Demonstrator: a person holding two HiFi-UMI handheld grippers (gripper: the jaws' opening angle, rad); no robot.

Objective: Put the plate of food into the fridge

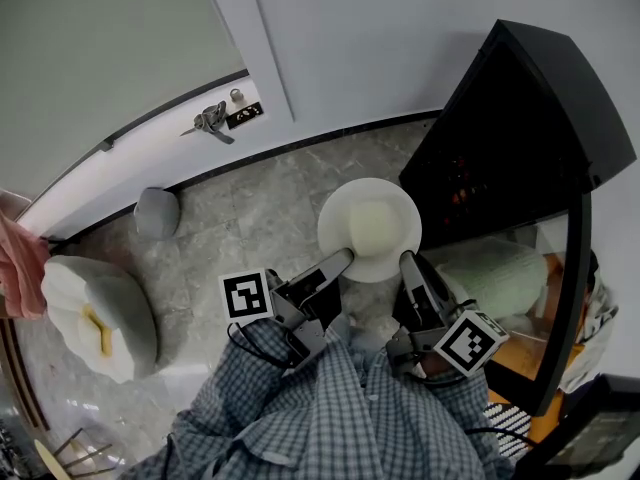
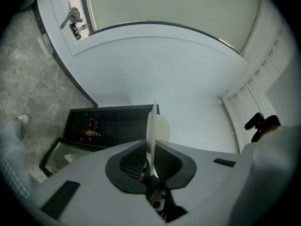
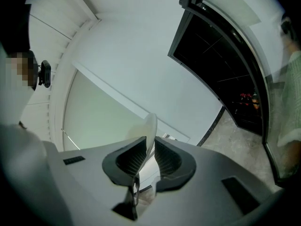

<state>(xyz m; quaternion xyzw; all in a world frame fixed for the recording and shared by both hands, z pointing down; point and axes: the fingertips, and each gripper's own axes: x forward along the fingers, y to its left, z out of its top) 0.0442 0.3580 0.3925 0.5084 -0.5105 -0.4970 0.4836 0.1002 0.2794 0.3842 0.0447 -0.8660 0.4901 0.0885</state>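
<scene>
Two forearms in checked sleeves (image 1: 330, 418) reach forward from the bottom edge of the head view, side by side, each ending in one gripper with one marker cube: the left cube (image 1: 245, 295) sits square to the camera and the right cube (image 1: 470, 340) is turned on its corner. The left gripper (image 1: 340, 260) angles up and to the right, the right gripper (image 1: 408, 260) up and slightly to the left, so the two close in on the near rim of a single white plate (image 1: 335, 223). The left gripper view shows the left gripper (image 2: 150, 147) with its jaws pinched on the plate's thin edge (image 2: 151, 121). The right gripper view shows the right gripper (image 3: 149, 149) clamped the same way on the rim (image 3: 150, 126). One pale, squarish portion of food (image 1: 372, 226) lies in the middle of the plate. The plate hangs over the grey marble floor (image 1: 250, 218), just beside the open front of the one black fridge (image 1: 520, 128) and outside its dark interior. The fridge's glass door (image 1: 572, 298) stands swung out to the person's right.
</scene>
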